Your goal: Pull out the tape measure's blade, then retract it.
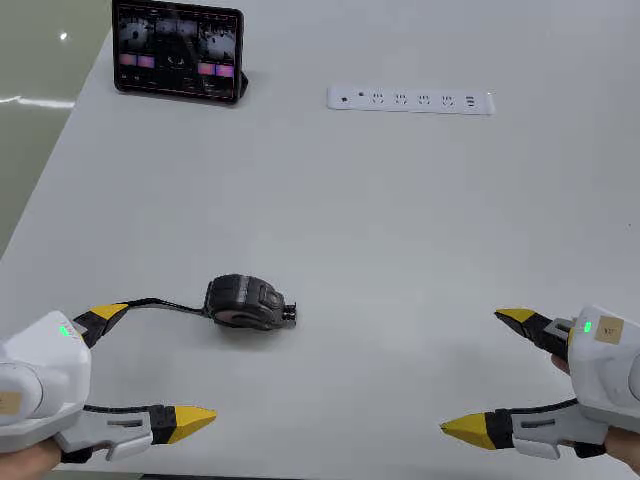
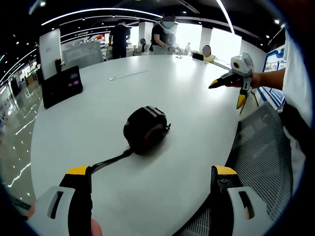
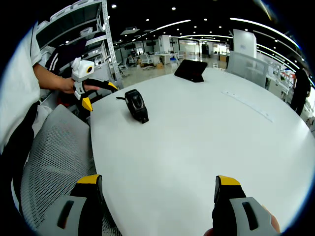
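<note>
My left gripper (image 1: pixel 150 365) has its jaws spread wide with nothing between them, and its yellow tips hang just above the table (image 1: pixel 400 220) near my edge. The right gripper (image 1: pixel 489 372) is the same: jaws wide apart, holding nothing, low over the table on the other side. The tape measure (image 1: pixel 245 302) lies on the table between the two, much nearer the left one and just ahead of its jaws in the left gripper view. It is a dark, rounded case lying on its side, with the blade wound in and the end tab (image 1: pixel 290 314) against the case, on the side toward the right gripper. A thin black strap (image 1: pixel 165 304) runs from the case to the tip of the left gripper's far jaw; I cannot tell whether it touches. Well apart at the far side of the table, a tablet (image 1: pixel 178 52) stands propped with its screen lit, and a white power strip (image 1: pixel 410 100) lies flat to its right.
</note>
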Available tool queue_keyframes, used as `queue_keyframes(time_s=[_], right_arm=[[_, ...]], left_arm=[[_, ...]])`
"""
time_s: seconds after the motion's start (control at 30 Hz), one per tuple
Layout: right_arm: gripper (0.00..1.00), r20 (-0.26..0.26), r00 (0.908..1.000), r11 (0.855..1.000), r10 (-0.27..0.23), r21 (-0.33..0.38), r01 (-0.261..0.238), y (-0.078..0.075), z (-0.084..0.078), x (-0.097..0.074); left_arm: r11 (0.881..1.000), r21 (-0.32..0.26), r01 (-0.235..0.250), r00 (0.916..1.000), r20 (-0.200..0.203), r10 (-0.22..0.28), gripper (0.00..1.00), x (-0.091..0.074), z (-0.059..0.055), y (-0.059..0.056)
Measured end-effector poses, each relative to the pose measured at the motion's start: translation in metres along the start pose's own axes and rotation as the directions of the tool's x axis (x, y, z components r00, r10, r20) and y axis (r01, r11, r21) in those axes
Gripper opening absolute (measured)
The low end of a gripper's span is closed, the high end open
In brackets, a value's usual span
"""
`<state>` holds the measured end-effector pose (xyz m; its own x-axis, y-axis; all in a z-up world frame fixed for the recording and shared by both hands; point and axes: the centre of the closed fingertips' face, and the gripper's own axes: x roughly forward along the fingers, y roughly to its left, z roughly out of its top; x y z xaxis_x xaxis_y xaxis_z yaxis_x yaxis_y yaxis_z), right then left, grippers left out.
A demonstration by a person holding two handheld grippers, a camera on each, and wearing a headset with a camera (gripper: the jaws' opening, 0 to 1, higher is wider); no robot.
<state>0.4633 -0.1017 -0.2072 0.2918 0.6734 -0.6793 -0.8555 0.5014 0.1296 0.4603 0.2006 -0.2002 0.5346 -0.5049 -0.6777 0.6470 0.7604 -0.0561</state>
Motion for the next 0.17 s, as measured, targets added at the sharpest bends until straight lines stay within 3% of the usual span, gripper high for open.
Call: queue_keyframes(time_s=[0.17], right_arm=[[0.94, -0.009, 1.0000, 1.000, -0.001, 0.004, 0.001, 0.0001, -0.0054, -0.0022]], left_arm=[[1.000, -0.012, 0.011, 0.9999, -0.002, -0.011, 0.99, -0.0005, -0.0018, -0.0019]])
